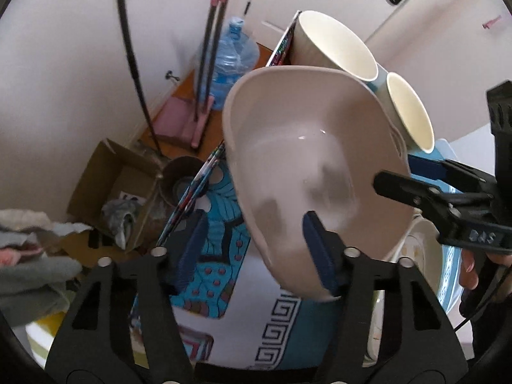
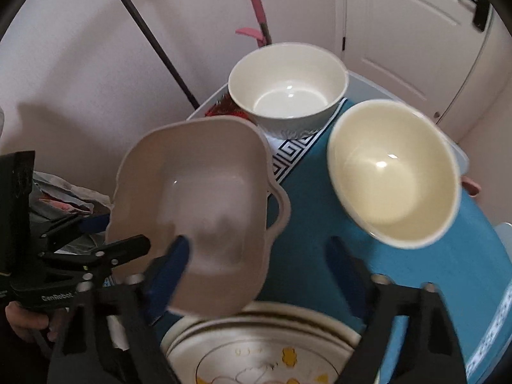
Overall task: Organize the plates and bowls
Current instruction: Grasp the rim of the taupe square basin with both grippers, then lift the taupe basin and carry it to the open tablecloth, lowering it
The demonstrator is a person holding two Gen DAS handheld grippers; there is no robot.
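Observation:
A pale pink squarish bowl (image 1: 313, 147) with side handles lies tilted between both grippers, its near edge over a stack of plates (image 2: 256, 345). My left gripper (image 1: 252, 220) straddles its near rim: one blue pad sits inside the bowl, the other stands well clear outside. My right gripper (image 2: 257, 243) straddles the opposite rim the same way, with blue cloth showing between its outer finger and the bowl (image 2: 198, 198). A white bowl (image 2: 288, 92) and a cream bowl (image 2: 393, 176) stand farther back on the table (image 2: 320, 208).
A blue patterned cloth covers the table. Off its left edge the floor holds a cardboard box (image 1: 112, 185), a water bottle (image 1: 233, 60), pink mop handles (image 1: 204, 64) and a heap of clothes (image 1: 25, 256). A white door (image 2: 416, 32) stands behind.

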